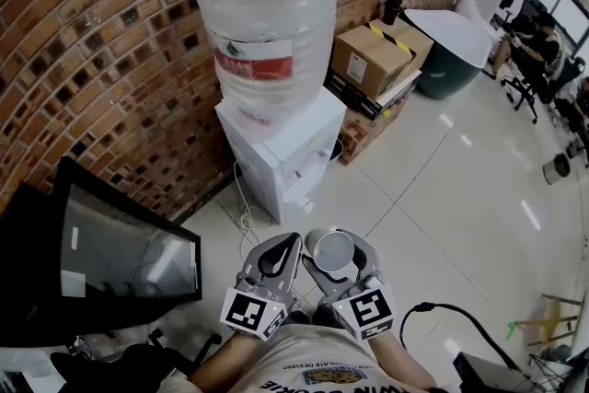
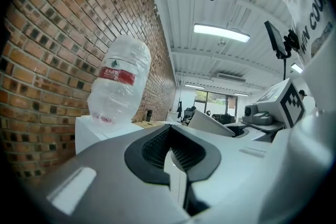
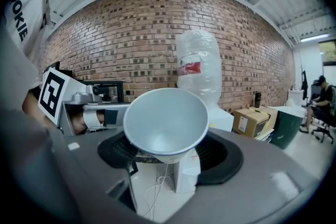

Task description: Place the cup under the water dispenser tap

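Note:
A white paper cup (image 1: 332, 251) sits between the jaws of my right gripper (image 1: 337, 264), which is shut on it. In the right gripper view the cup (image 3: 165, 122) shows its empty mouth to the camera. The white water dispenser (image 1: 281, 152) stands against the brick wall ahead, with a big clear bottle (image 1: 267, 14) on top. Its taps are too small to make out. My left gripper (image 1: 291, 241) is level with the right one and just to its left. It is shut, its tips meet and nothing is in it (image 2: 169, 136). Both grippers hang over the floor, short of the dispenser.
Cardboard boxes (image 1: 377, 55) are stacked right of the dispenser, with a round white table (image 1: 446, 32) beyond them. A black-framed glass cabinet (image 1: 110, 262) stands at the left. A white cord (image 1: 243, 214) lies at the dispenser's foot. A seated person (image 1: 545, 37) is far right.

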